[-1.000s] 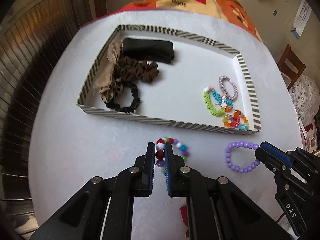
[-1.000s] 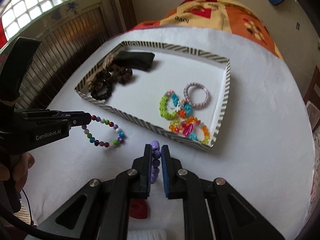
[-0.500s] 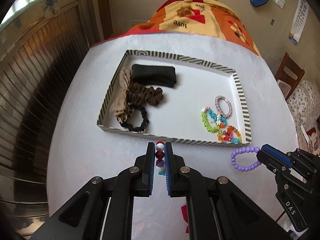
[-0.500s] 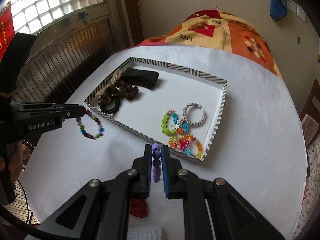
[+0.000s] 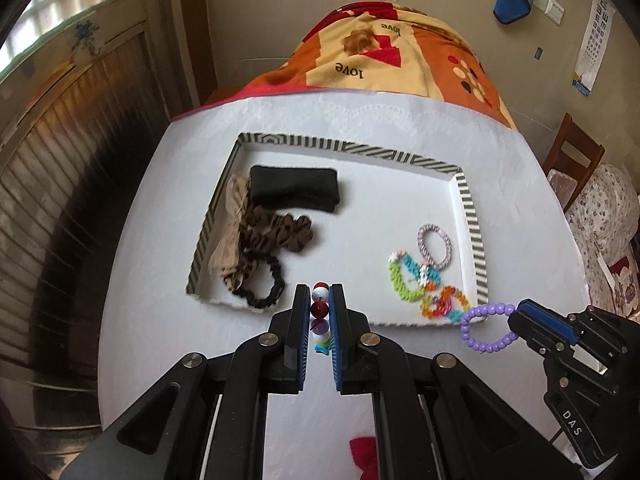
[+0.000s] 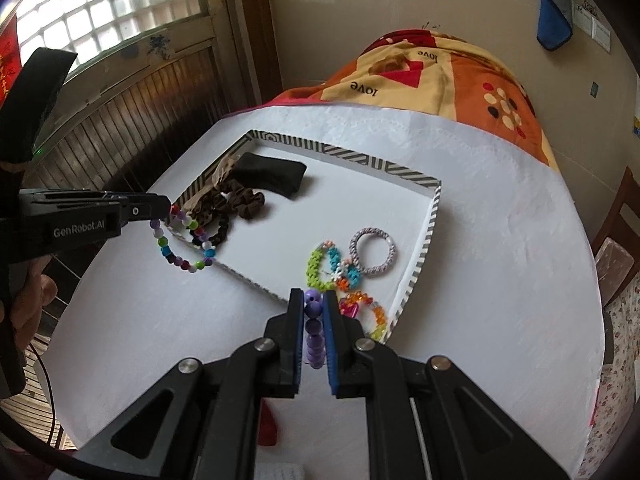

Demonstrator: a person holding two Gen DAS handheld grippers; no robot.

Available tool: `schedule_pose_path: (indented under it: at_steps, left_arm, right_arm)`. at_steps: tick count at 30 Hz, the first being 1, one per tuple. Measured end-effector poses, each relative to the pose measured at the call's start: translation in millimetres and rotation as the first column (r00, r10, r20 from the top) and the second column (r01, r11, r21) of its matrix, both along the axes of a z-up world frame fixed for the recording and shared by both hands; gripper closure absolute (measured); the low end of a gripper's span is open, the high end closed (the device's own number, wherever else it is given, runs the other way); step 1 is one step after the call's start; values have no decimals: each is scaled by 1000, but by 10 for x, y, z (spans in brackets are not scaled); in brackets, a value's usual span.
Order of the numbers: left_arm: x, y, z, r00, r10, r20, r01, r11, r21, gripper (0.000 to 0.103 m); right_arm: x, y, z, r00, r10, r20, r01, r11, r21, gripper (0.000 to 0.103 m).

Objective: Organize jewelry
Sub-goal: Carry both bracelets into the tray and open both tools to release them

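L gripper point(image 5: 320, 312) clamped on multicolour bead bracelet point(image 6: 182, 242), hanging off the table point(image 6: 500, 264) just short of tray point(image 5: 474, 236) edge. R gripper point(image 6: 314, 316) pinching purple bead bracelet point(image 5: 486, 326), lifted, w/ other bracelets point(image 6: 348, 268) in tray just past its fingertips.

R gripper point(image 6: 313, 322) w/ purple bead bracelet point(image 6: 313, 334), above table point(image 6: 500, 280) near striped tray point(image 6: 424, 248).

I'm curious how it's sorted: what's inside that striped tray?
The tray holds a black cloth and scrunchies on the left, colorful bracelets on the right. Whatever lies under the heaped scrunchies is hidden.
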State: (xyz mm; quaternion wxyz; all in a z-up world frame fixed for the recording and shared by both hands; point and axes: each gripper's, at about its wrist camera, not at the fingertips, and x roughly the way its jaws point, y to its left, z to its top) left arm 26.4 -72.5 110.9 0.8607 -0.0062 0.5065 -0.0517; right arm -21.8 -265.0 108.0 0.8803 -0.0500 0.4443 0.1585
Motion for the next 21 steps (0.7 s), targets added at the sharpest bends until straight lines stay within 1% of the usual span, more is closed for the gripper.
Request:
schedule_pose_path:
  at_steps: [7, 11, 13, 16, 21]
  left_arm:
    - [298, -200, -76, 999, -38, -22, 37, 999, -11, 103]
    - [483, -326, -225, 996, -64, -58, 61, 997, -49, 103]
    - [555, -340, -333, 995, -64, -77, 59, 997, -56, 103]
    - [653, -270, -559, 991, -43, -126, 36, 998, -56, 103]
    - [708, 18, -881, 981, 15, -195, -24, 999, -46, 103]
  right_arm:
    - [321, -100, 9, 1000, -27, -14, 27, 1000, -4, 94]
    - [601, -117, -28, 999, -42, -33, 41, 999, -8, 94]
    - [717, -105, -41, 998, -45, -39, 44, 999, -11, 94]
    - [960, -43, -83, 998, -38, -54, 38, 999, -4, 94]
    - [1328, 177, -233, 997, 3, -77, -3, 1000, -2, 94]
